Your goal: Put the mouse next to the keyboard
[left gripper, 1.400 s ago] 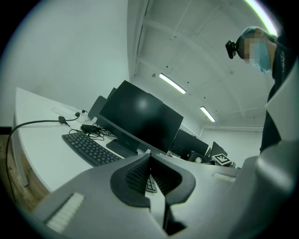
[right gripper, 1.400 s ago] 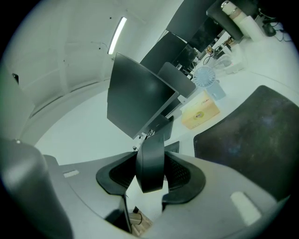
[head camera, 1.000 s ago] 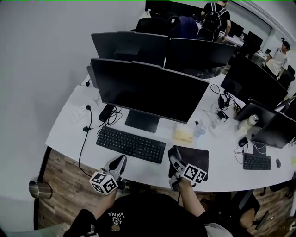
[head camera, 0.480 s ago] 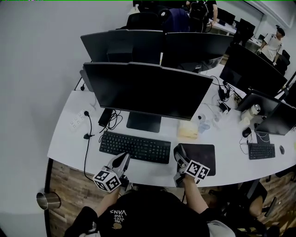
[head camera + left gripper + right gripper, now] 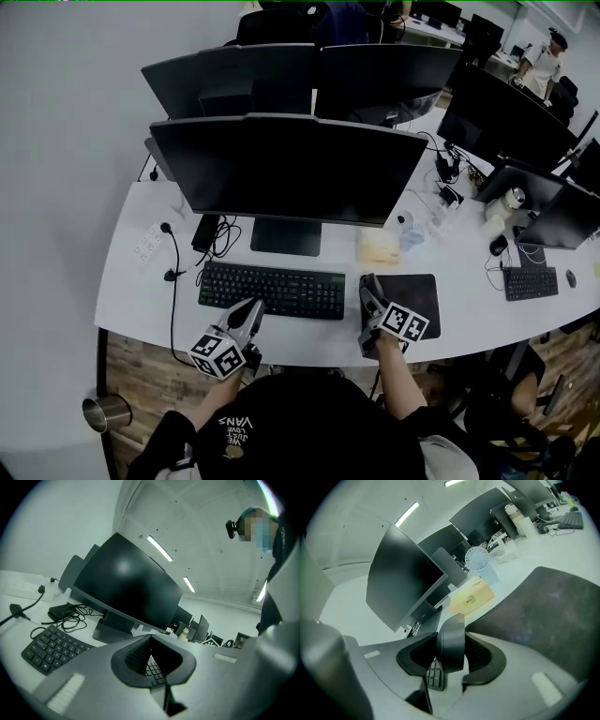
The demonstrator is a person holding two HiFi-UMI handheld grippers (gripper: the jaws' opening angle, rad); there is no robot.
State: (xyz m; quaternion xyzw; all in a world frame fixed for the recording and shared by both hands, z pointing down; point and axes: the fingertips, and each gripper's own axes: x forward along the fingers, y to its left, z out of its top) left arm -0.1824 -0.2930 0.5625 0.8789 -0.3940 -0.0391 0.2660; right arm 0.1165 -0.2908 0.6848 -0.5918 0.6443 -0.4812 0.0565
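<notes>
At the near edge of the white counter (image 5: 131,292), the left tongs (image 5: 251,311) are pressed together with nothing between them. They point toward the front of the black keyboard (image 5: 272,289). The right tongs (image 5: 368,287) are clamped on the dark mouse (image 5: 451,644), which stands on edge between them. They hold it at the left rim of the dark pad (image 5: 420,292), just right of the keyboard; whether it touches the pad cannot be told. Past the pad lies a yellow box (image 5: 378,247). Behind the keyboard stands a wide black monitor (image 5: 291,169), with more monitors beyond it.
</notes>
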